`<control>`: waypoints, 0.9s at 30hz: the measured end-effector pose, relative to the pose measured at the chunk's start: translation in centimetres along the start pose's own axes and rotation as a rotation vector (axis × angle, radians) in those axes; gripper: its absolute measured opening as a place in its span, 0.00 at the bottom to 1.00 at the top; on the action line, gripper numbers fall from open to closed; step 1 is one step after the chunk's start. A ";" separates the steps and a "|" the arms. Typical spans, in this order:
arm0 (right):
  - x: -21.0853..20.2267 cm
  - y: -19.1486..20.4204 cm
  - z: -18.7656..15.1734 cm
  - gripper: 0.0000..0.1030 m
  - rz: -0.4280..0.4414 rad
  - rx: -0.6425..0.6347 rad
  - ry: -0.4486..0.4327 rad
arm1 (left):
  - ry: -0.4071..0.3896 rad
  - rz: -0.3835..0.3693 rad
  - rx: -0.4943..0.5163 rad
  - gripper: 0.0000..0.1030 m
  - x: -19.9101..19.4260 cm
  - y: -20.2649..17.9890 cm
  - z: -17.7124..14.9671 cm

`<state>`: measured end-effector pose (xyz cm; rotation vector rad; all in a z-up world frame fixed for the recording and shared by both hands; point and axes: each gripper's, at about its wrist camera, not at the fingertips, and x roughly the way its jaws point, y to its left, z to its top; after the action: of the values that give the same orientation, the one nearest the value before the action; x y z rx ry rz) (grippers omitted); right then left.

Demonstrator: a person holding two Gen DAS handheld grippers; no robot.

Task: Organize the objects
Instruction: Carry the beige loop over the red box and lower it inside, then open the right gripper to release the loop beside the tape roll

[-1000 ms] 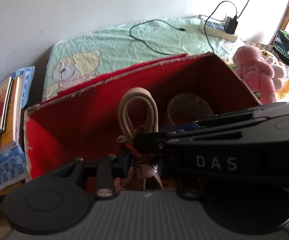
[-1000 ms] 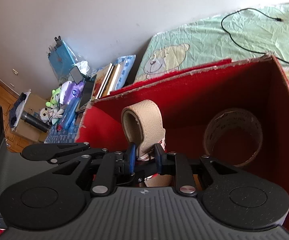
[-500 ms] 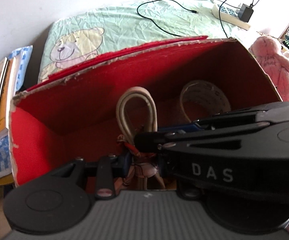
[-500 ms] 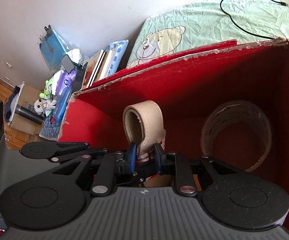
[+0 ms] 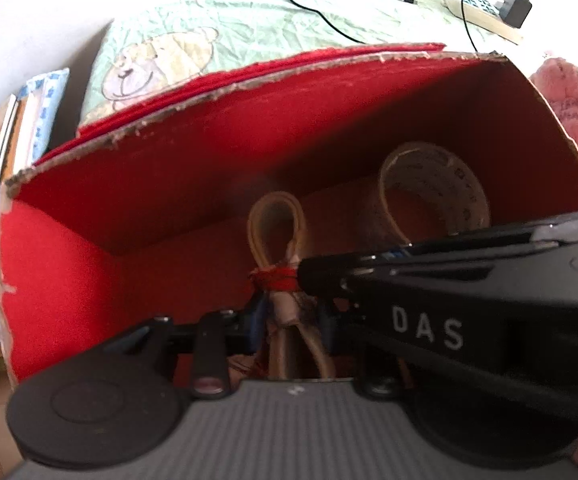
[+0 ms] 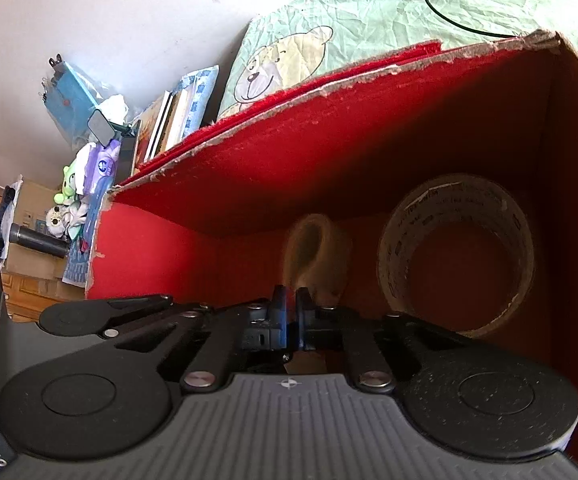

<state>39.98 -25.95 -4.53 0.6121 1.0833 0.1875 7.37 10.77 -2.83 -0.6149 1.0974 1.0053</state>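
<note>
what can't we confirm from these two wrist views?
- Left wrist: lower end of the beige strap and the box floor, hidden by the left gripper.
- Left wrist: bottom of the tape roll, covered by the right gripper.
- Right wrist: the strap is blurred and part hidden by the fingertips.
- Neither view shows the red box front wall.

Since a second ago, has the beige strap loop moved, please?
Yes. The strap loop, held in both tools, has gone down into the red box: it stood above the far rim before and now sits well below it, beside the tape roll.
</note>
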 end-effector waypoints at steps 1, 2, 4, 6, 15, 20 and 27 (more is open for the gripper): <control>0.1 0.0 0.0 0.06 0.002 0.002 0.003 | 0.004 -0.001 -0.001 0.24 0.0 0.0 0.0; 0.1 -0.1 0.0 0.06 0.002 0.006 0.004 | 0.007 0.006 -0.004 0.24 0.1 -0.1 -0.1; 0.1 -0.1 0.0 0.06 0.000 0.009 0.002 | 0.011 0.014 -0.009 0.24 0.1 0.0 0.0; 0.1 -0.1 0.0 0.06 -0.002 0.011 -0.003 | 0.019 0.021 -0.018 0.24 0.2 0.0 0.0; 0.0 -0.6 0.2 0.14 -0.009 0.052 -0.021 | 0.032 0.043 -0.046 0.33 0.5 -0.4 0.1; 0.0 -0.8 0.3 0.19 -0.027 0.071 -0.031 | 0.047 0.054 -0.071 0.43 0.7 -0.4 0.2; 0.0 -0.7 0.4 0.21 -0.053 0.066 -0.041 | 0.063 0.062 -0.095 0.55 1.0 -0.5 0.2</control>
<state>40.24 -26.67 -4.78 0.6433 1.0678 0.0928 8.04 11.02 -3.71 -0.6965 1.1345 1.1023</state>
